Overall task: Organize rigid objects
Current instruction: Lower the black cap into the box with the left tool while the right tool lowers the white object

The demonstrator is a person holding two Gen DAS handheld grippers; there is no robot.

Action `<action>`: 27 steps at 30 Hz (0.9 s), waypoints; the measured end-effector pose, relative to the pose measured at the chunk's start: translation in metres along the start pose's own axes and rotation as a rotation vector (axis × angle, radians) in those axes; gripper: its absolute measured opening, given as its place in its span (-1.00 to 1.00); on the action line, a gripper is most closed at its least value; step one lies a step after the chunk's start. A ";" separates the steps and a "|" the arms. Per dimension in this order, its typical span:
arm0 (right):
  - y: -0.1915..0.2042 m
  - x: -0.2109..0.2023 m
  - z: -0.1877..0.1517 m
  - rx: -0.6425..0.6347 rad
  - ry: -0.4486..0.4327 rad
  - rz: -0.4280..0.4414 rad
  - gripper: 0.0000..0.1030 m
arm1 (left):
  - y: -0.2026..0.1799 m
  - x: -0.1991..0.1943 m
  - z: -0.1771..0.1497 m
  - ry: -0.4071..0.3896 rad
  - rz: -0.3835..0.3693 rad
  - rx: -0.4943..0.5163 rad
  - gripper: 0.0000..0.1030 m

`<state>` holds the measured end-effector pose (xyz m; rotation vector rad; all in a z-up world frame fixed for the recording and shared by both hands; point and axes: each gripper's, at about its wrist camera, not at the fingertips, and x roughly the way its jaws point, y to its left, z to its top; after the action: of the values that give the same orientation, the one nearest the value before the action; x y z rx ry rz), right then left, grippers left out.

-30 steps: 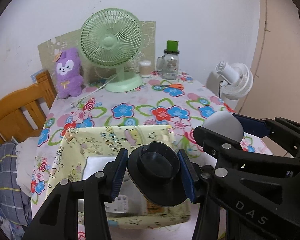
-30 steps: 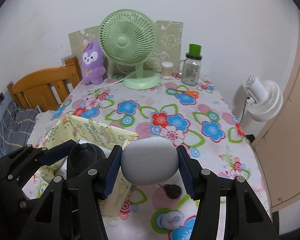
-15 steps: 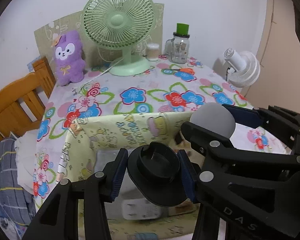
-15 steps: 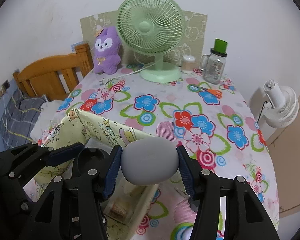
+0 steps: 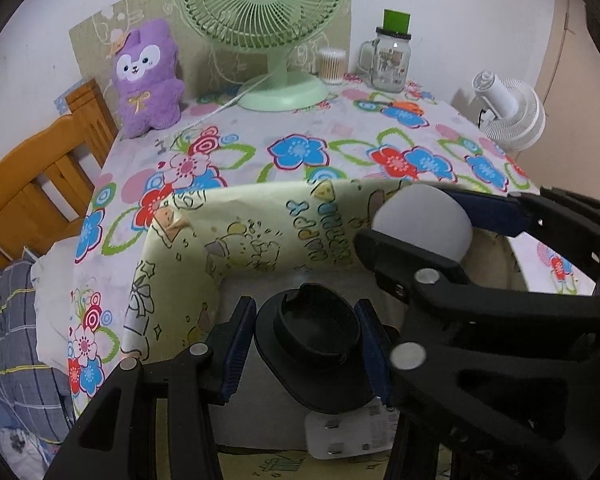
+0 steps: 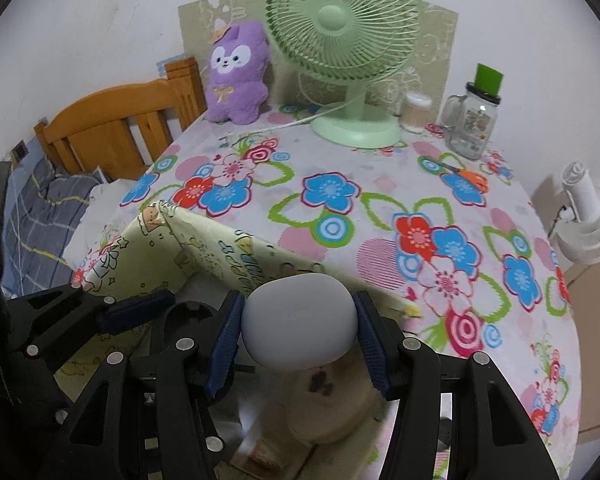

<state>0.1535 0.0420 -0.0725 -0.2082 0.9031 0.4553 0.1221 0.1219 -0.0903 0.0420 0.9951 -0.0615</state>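
Two tools, each pinching an object over a box

Left tool (image 5: pixel 306 346) clamps a black round holder (image 5: pixel 314 354) between its blue pads. Right tool (image 6: pixel 298 328) grips a pale egg-shaped case (image 6: pixel 300 320). Both hang above an open yellow cartoon-print box (image 5: pixel 260 232) on the flowered surface (image 6: pixel 380 208). Inside lies a white plug (image 5: pixel 348 432).

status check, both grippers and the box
Left gripper shut on black round plastic holder. Right gripper shut on white rounded case. Both over yellow cartoon-print box; nothing blocking.
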 end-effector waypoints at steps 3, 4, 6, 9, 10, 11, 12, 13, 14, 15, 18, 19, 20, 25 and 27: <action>0.005 0.005 0.002 -0.027 0.003 -0.004 0.13 | 0.004 0.004 0.001 0.016 -0.010 -0.011 0.02; 0.006 0.006 0.003 -0.034 0.002 -0.001 0.13 | 0.005 0.005 0.001 0.026 -0.016 -0.017 0.03; 0.008 0.007 0.003 -0.049 0.010 -0.002 0.14 | 0.006 0.006 0.002 0.045 -0.029 -0.033 0.03; 0.006 0.009 0.003 -0.042 0.023 0.017 0.14 | 0.006 0.007 0.002 0.057 -0.039 -0.042 0.15; 0.006 0.008 0.003 -0.041 0.022 0.021 0.15 | 0.005 0.008 0.002 0.062 -0.045 -0.043 0.19; 0.006 0.008 0.003 -0.039 0.022 0.025 0.15 | 0.004 0.008 0.002 0.068 -0.053 -0.043 0.24; 0.005 0.008 0.003 -0.037 0.020 0.029 0.16 | 0.003 0.008 0.002 0.071 -0.060 -0.043 0.30; 0.005 0.008 0.003 -0.038 0.020 0.034 0.19 | 0.002 0.007 0.002 0.071 -0.066 -0.043 0.33; 0.005 0.008 0.002 -0.040 0.019 0.041 0.22 | 0.001 0.005 0.001 0.067 -0.072 -0.041 0.40; 0.004 0.008 0.003 -0.039 0.021 0.041 0.31 | 0.000 0.005 0.001 0.065 -0.071 -0.039 0.46; 0.003 0.004 0.001 -0.031 0.008 0.034 0.53 | -0.004 0.000 0.000 0.057 -0.065 -0.032 0.62; 0.002 0.002 0.000 -0.029 0.000 0.028 0.57 | -0.006 -0.003 -0.001 0.051 -0.059 -0.031 0.65; 0.002 -0.001 0.000 -0.030 -0.009 0.026 0.57 | -0.007 -0.006 -0.001 0.042 -0.041 -0.031 0.73; 0.000 -0.017 -0.005 -0.039 -0.037 0.022 0.68 | -0.011 -0.017 -0.005 0.024 -0.015 -0.039 0.81; -0.001 -0.023 -0.007 -0.044 -0.045 0.016 0.69 | -0.015 -0.021 -0.007 0.023 -0.012 -0.037 0.81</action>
<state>0.1362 0.0321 -0.0584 -0.2300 0.8513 0.4935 0.1041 0.1083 -0.0769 0.0025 1.0188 -0.0535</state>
